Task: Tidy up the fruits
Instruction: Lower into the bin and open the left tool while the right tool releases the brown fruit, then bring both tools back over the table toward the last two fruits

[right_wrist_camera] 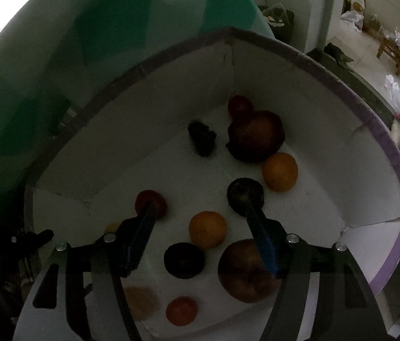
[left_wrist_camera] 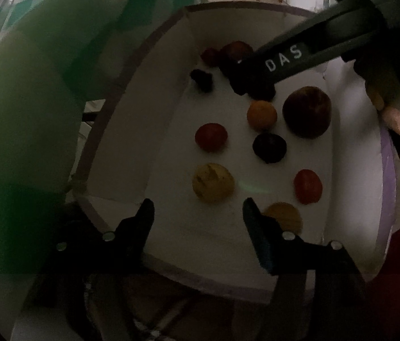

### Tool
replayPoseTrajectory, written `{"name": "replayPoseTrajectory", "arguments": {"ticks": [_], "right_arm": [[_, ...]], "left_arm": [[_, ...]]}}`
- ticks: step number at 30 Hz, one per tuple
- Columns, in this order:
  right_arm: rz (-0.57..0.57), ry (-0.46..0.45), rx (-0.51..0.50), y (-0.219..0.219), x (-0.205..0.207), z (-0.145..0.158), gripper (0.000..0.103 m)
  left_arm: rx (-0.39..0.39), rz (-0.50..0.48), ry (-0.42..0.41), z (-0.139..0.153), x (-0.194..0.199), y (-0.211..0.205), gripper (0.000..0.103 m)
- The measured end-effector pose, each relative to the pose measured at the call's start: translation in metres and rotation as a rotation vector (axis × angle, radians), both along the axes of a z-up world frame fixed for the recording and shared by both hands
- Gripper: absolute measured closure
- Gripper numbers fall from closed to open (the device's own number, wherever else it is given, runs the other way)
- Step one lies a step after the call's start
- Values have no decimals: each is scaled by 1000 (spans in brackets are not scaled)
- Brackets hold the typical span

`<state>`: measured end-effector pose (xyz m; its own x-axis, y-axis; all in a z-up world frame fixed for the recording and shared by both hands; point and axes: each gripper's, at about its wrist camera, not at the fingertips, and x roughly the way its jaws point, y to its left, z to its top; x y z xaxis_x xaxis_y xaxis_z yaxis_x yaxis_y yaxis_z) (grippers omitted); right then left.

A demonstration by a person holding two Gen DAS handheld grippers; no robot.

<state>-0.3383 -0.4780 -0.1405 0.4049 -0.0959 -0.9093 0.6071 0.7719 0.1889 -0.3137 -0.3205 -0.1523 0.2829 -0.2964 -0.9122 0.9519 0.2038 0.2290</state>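
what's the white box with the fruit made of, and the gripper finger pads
White box: probably foam board or card, matte, judging by the flat folded panels, creased corners and purplish cut rim.
Right hand-held gripper finger pads: seemingly blue rubber or soft plastic on a black frame; too dim to tell which.

Only one text can be read. In the left wrist view, the white letters "DAS" stand on the dark grey body of the right gripper (left_wrist_camera: 252, 85), which reaches in from the upper right over the white box (left_wrist_camera: 154, 130). The letters are printed along the side of this body, a little tilted. In the right wrist view no letters, numbers or signs can be read; the picture is dim and the things in the room behind are too small to tell.
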Motion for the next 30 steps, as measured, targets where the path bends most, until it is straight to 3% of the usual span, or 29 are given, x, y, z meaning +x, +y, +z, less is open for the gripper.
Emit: {"name": "replayPoseTrajectory", "arguments": {"ticks": [5,8,12,17,24,30], "right_arm": [[-19,19,-6,-6,1,1,33],[-42,10,-31,-10,-4,15,33],[-99,-47,-120,-17,-11,61,28],[-91,-143,-217,0,2,119,19],[60,-294,-281,71,43,169,16],[145,-334,-297,116,73,186,15]], "left_arm": [[-58,-19,-62,17,-6,8,36],[-133,-57,-136,40,-15,15,25],[-251,-99,-249,76,-27,34,15],[-385,-83,-387,119,-26,64,6],[-511,44,-567,158,-3,109,2],[-611,327,-513,189,65,179,2]]}}
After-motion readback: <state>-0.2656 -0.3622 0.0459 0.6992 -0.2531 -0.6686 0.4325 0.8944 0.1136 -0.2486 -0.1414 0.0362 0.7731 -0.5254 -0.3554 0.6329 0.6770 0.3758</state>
